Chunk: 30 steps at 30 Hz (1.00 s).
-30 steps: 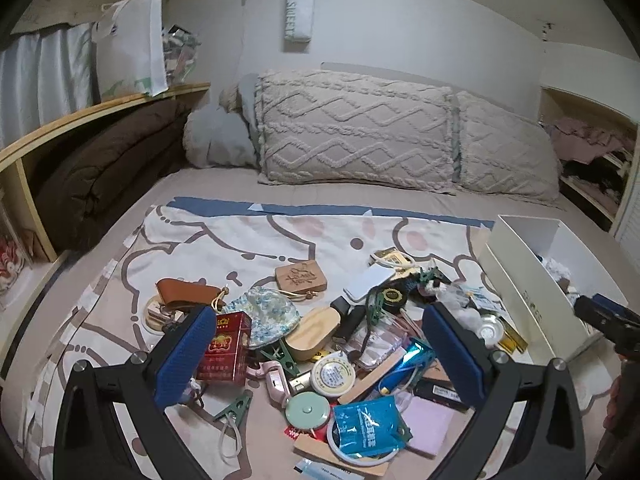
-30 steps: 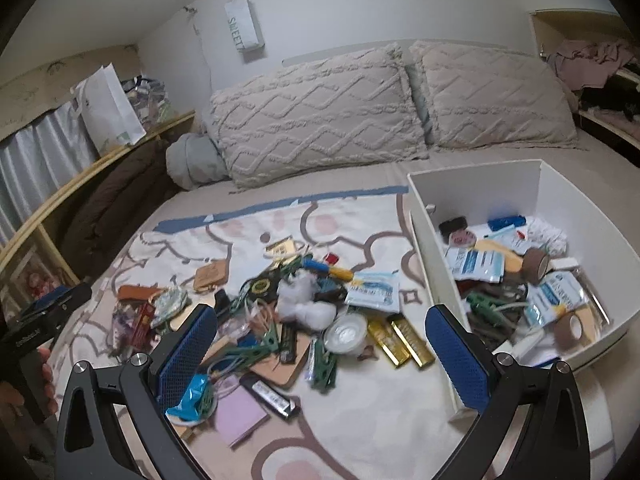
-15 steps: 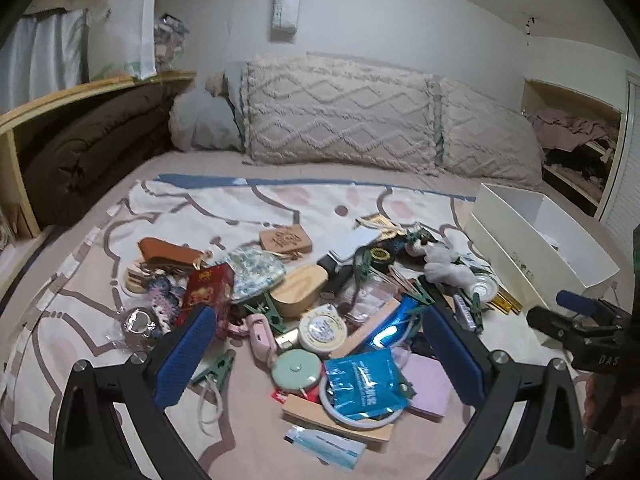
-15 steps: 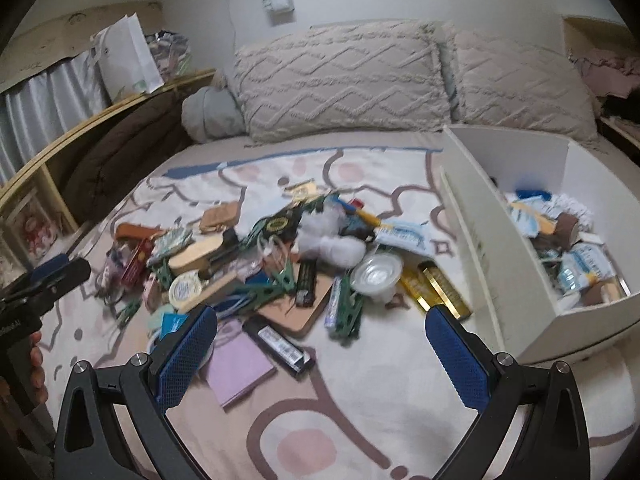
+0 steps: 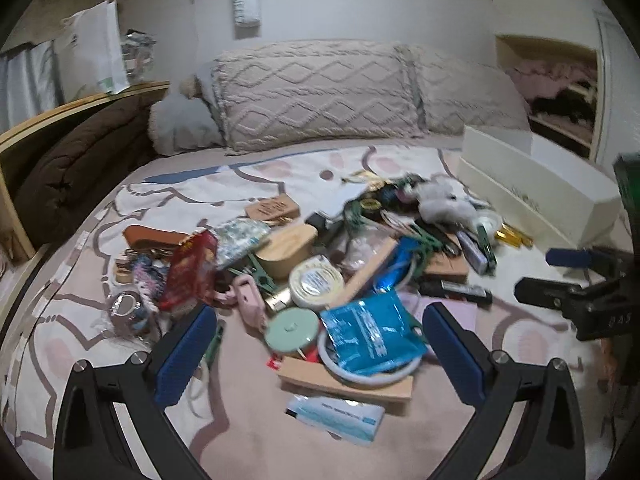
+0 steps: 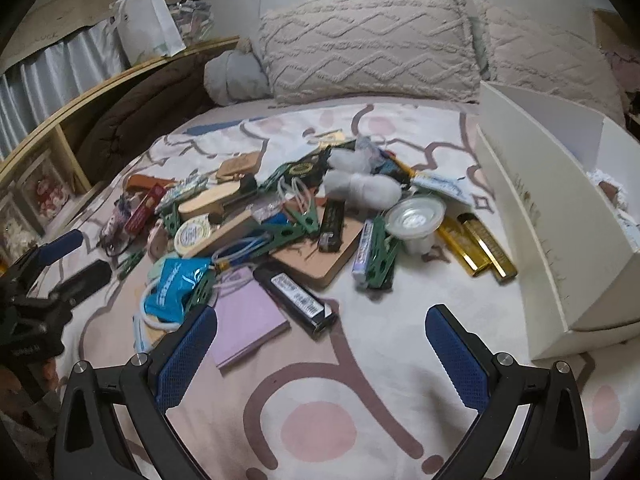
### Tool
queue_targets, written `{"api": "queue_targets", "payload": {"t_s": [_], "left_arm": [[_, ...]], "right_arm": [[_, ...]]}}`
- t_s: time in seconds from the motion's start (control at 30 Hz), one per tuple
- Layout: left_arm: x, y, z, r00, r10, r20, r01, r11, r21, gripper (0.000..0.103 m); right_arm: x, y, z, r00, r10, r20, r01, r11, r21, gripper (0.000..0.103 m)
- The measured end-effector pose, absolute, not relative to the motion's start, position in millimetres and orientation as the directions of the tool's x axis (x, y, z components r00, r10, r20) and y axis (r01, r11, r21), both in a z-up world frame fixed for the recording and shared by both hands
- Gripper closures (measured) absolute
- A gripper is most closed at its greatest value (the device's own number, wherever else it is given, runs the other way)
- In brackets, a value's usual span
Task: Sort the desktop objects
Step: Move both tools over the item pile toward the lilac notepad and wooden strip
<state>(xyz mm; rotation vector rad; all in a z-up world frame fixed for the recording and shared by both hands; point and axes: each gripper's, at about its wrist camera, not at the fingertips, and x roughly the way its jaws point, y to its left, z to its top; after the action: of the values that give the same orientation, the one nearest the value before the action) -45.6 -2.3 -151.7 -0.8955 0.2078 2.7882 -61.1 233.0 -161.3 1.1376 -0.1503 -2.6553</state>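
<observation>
Two knitted pillows (image 5: 316,92) leaned against the far wall; a brown duvet (image 5: 76,160) lay left, under a wooden shelf (image 6: 120,76).

Two black handheld grippers with blue padding

Each gripper is showing matte black plastic arms, silver round screws (image 6: 136,359) near the knuckles, and fingers (image 5: 182,354) wearing blue textured rubber pads; faint white lettering is marking one body.

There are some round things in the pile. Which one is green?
The mint-green round tin with a little knob on its lid, nearest the left tool. The round tin just behind it is cream with a printed label, and the cup is clear plastic.
</observation>
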Motion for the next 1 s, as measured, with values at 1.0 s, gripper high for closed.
{"api": "queue_targets", "payload": {"t_s": [1.0], "left_arm": [[-63.4, -3.9, -207.8, -0.525, 0.365, -0.769, -0.443, -0.888, -0.120, 0.000]], "right_arm": [[-47.3, 196.9, -198.7, -0.471, -0.442, -0.763, 0.469, -0.859, 0.208, 0.000]]}}
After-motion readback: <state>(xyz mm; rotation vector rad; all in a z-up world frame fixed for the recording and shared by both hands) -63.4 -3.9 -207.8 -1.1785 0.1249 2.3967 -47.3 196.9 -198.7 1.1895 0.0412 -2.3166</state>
